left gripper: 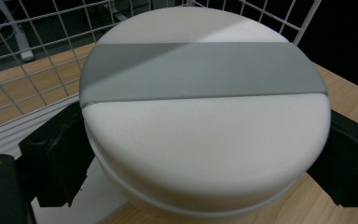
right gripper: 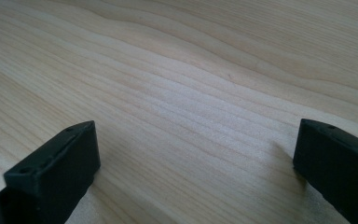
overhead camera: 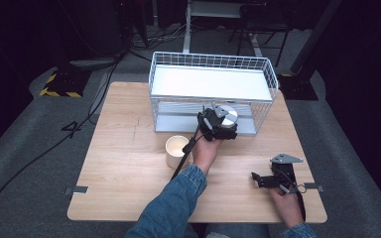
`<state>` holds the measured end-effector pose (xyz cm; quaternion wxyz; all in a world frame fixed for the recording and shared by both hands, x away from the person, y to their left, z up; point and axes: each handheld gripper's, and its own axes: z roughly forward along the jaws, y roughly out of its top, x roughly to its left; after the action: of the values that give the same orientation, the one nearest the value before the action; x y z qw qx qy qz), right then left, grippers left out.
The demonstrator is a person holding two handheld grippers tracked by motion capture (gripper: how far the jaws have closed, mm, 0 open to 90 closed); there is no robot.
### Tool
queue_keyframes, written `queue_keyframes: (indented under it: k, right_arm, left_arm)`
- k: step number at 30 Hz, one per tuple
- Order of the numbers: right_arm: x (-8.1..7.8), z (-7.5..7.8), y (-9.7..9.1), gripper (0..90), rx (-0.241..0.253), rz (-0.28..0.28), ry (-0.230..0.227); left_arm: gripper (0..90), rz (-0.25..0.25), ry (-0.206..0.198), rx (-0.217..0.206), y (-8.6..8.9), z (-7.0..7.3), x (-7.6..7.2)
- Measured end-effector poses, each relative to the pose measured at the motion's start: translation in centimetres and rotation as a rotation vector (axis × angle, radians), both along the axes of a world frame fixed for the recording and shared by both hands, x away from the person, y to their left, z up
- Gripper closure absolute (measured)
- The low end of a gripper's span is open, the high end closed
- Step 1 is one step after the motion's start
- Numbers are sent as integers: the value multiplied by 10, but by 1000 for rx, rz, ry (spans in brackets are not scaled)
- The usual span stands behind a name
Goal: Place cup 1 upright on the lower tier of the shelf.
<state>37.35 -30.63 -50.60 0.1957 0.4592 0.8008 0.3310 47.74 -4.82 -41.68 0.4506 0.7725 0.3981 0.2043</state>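
Note:
A round white lid [left gripper: 205,140] with a grey band across its top sits between the black jaws of my left gripper [left gripper: 196,158], which press on both its sides. In the high view this gripper [overhead camera: 222,122] holds the lid [overhead camera: 229,114] at the front edge of the lower shelf of a white wire rack [overhead camera: 266,67]. I cannot tell whether the lid rests on the shelf or hangs just above it. My right gripper [overhead camera: 256,180] lies low on the wooden table [overhead camera: 129,148] at the front right, open, with bare wood between its jaws [right gripper: 196,158].
A white cup [overhead camera: 177,150] stands on the table just left of my left forearm, with the gripper's cable running past it. The rack has a white upper shelf [overhead camera: 211,82] and wire walls at the back and sides. Dark floor and cables surround the table.

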Motion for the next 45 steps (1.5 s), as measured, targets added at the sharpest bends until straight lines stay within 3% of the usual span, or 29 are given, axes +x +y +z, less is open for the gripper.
queue_keyframes:
  k: [8,10,20,29,34,45]
  right_arm:
    - [0,0,0,6,-2,4,-1]
    - [0,0,0,5,-2,5,-2]
    - [0,0,0,6,-2,5,-2]
    - [0,0,0,5,-2,5,-2]
    - [0,0,0,5,-2,5,-2]
    - [0,0,0,6,-2,5,-2]
  left_arm:
    - [68,43,5,-40,-3,-9,11]
    - [68,50,-5,-22,-3,-11,13]
    - [68,82,9,-61,-1,-20,24]
    - [68,113,16,-54,0,-26,33]
    - [68,111,-6,-31,-2,-27,33]
    - [66,136,-3,-55,-1,-29,33]
